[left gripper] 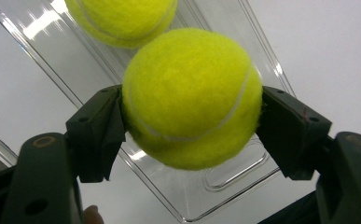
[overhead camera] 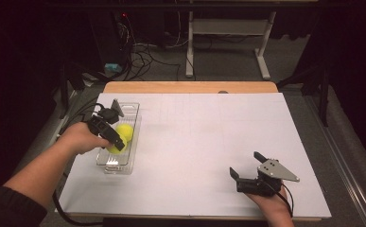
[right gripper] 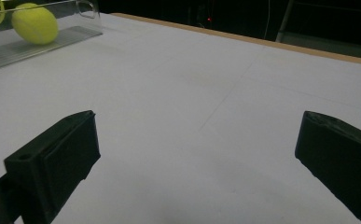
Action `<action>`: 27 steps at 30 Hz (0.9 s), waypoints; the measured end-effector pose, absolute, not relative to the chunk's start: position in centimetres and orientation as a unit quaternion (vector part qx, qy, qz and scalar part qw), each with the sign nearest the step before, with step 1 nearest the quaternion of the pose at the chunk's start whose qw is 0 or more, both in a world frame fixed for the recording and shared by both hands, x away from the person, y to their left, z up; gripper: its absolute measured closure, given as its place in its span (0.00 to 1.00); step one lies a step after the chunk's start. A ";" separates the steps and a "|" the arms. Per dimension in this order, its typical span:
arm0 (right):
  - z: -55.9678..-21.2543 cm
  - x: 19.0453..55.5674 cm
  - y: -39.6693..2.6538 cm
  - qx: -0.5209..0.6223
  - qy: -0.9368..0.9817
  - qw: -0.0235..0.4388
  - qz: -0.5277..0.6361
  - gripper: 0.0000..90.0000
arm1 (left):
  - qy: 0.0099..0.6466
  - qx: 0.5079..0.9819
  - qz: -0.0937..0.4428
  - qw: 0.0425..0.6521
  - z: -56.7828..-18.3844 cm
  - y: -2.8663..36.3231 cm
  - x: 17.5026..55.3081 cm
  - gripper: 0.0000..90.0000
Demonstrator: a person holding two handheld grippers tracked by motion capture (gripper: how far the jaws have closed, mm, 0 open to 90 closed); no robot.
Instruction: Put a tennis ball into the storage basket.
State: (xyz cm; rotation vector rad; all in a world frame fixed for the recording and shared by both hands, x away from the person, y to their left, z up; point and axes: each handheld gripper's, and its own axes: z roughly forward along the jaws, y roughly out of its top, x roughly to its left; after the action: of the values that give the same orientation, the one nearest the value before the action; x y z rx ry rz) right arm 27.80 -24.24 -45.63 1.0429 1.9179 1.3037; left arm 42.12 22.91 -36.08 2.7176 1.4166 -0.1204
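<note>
Your left gripper [left gripper: 192,100] is clamped on a tennis ball [left gripper: 192,98], both pads pressed into the felt on opp. sides, w/ the ball's white seam curving across the front. That ball sits over the clear plastic tray [left gripper: 225,186]; in the left gripper view you see the tray floor under it, but I can't tell whether the ball touches the floor or hangs just above. A 2nd tennis ball [left gripper: 122,21] lies in the same tray just beyond the held one, near it, not clearly touching. From the high view, your left gripper [overhead camera: 116,143] angles down into the tray [overhead camera: 124,166] at the left side of the white table [overhead camera: 209,142], your left hand [overhead camera: 79,138] wrapped round the gripper body, and the two yellow balls sit side by side around the tray's middle: held ball [overhead camera: 113,147] nearer you, the other [overhead camera: 125,131] farther. Your right gripper [overhead camera: 247,165] rests low at the near right part of the table, well apart from the tray, jaws spread wide w/ nothing between them, pointing roughly toward the tray. In the right gripper view, bare white table lies betw. the two black jaws, and the tray w/ a ball [right gripper: 34,23] shows far off at top left.
</note>
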 end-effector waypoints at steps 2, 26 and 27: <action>-45.6 27.8 -24.2 0.391 0.721 0.295 0.491 0.00 | 0.459 0.886 -0.041 0.038 -36.2 22.8 42.1 0.31; -45.7 27.8 -24.2 0.393 0.721 0.294 0.490 0.00 | 0.457 0.888 -0.027 0.046 -35.3 22.6 41.8 0.01; -45.7 27.8 -24.2 0.393 0.721 0.294 0.490 0.00 | 0.458 0.887 -0.026 0.045 -35.3 22.6 41.9 0.01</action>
State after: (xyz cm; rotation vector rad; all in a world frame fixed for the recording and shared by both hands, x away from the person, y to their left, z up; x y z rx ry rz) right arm 27.80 -24.19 -45.66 1.0458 1.9185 1.3051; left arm 41.85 22.61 -35.32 2.7103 1.3985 -0.0785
